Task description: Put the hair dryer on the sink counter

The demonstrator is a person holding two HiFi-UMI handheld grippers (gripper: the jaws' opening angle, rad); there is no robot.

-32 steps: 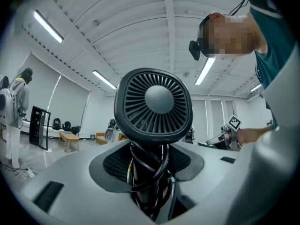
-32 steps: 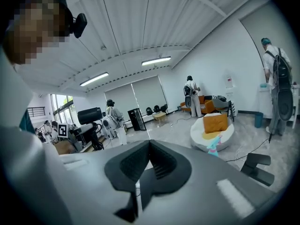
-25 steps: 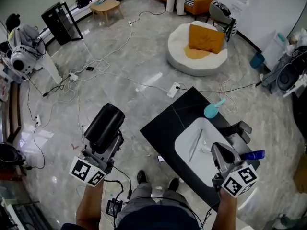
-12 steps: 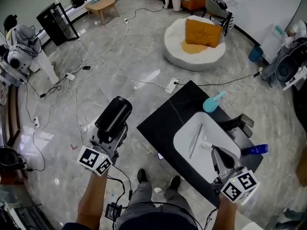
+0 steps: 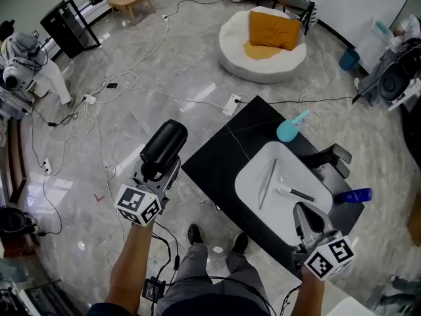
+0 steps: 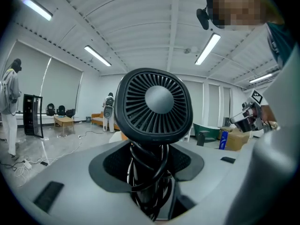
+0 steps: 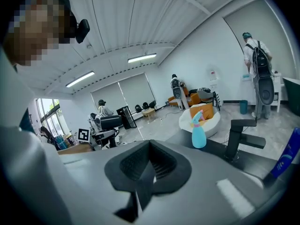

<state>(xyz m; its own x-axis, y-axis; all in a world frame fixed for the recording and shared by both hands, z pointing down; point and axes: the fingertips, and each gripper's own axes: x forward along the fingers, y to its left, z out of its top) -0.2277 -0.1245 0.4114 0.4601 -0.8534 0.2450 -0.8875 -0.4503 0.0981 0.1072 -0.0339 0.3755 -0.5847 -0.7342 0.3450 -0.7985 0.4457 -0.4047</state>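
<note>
The black hair dryer (image 5: 164, 142) is clamped upright in my left gripper (image 5: 156, 171), held over the floor just left of the black sink counter (image 5: 217, 158). In the left gripper view its round grille (image 6: 154, 104) faces the camera. Its coiled cord hangs between the pads of my left gripper (image 6: 150, 177). My right gripper (image 5: 309, 221) hovers over the counter's near right corner beside the white basin (image 5: 253, 176). In the right gripper view, my right gripper (image 7: 146, 175) has its jaws closed together with nothing in them.
On the counter stand a teal spray bottle (image 5: 289, 130), a black faucet (image 5: 329, 158) and a blue bottle (image 5: 352, 195). Two slim items lie in the basin. Cables and a power strip (image 5: 231, 104) run across the floor. A white pouf with an orange cushion (image 5: 263, 41) sits beyond.
My left gripper has carried the hair dryer to the right, closer to the counter's left edge. The right gripper has stayed near the counter's near corner.
</note>
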